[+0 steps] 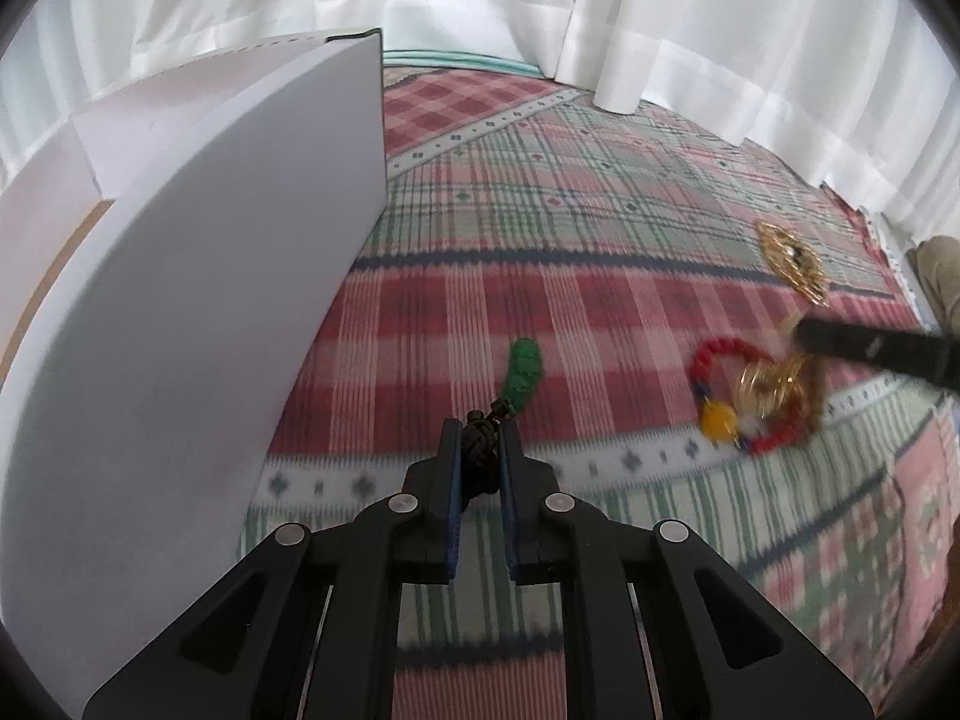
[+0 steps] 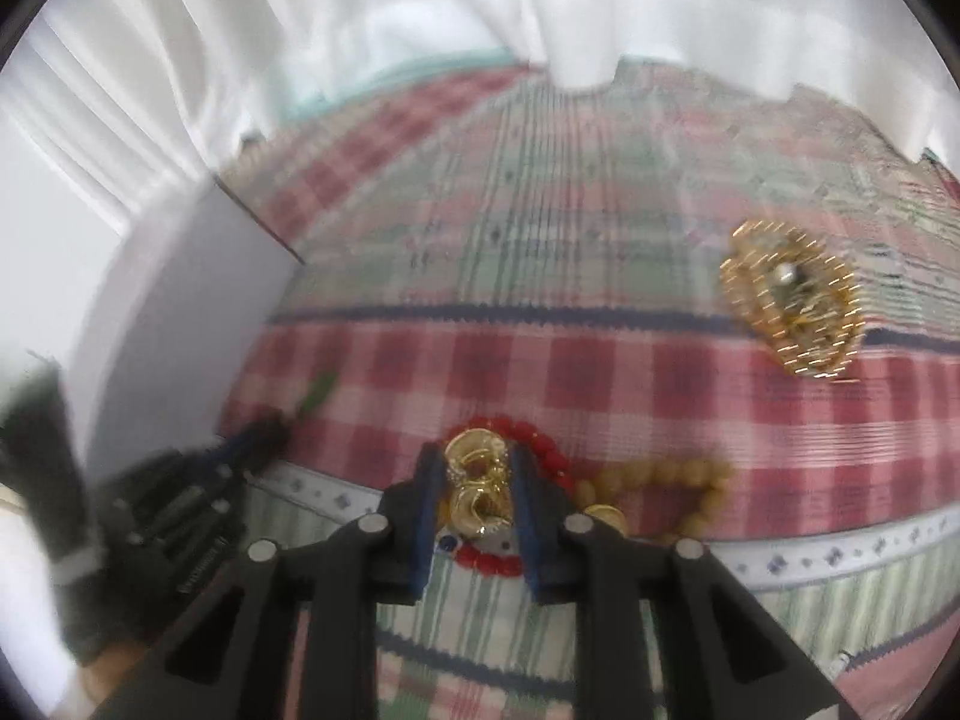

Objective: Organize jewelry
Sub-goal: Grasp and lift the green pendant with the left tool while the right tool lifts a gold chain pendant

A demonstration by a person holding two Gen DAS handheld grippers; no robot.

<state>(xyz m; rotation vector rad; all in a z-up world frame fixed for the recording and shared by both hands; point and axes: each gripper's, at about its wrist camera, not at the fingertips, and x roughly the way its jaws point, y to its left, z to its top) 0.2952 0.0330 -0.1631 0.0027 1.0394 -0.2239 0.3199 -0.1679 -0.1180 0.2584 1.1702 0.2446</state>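
Observation:
My left gripper [image 1: 480, 432] is shut on the black knotted cord [image 1: 482, 450] of a green pendant [image 1: 524, 372], which hangs out past the fingertips over the cloth. My right gripper [image 2: 477, 468] is shut on a cluster of gold rings [image 2: 477, 489], just above a red bead bracelet [image 2: 540, 450] and a tan bead bracelet [image 2: 666, 474]. In the left wrist view the right gripper's finger [image 1: 870, 348] reaches the gold rings [image 1: 771, 381] over the red bracelet [image 1: 720, 354] with a yellow bead. A gold filigree brooch [image 2: 792, 306] lies further right, also in the left view [image 1: 792, 261].
A white open box [image 1: 210, 300] stands at the left, close to my left gripper; it also shows in the right wrist view [image 2: 198, 300]. A plaid red and green cloth [image 1: 570, 210] covers the table. White curtains [image 1: 660, 12] hang behind.

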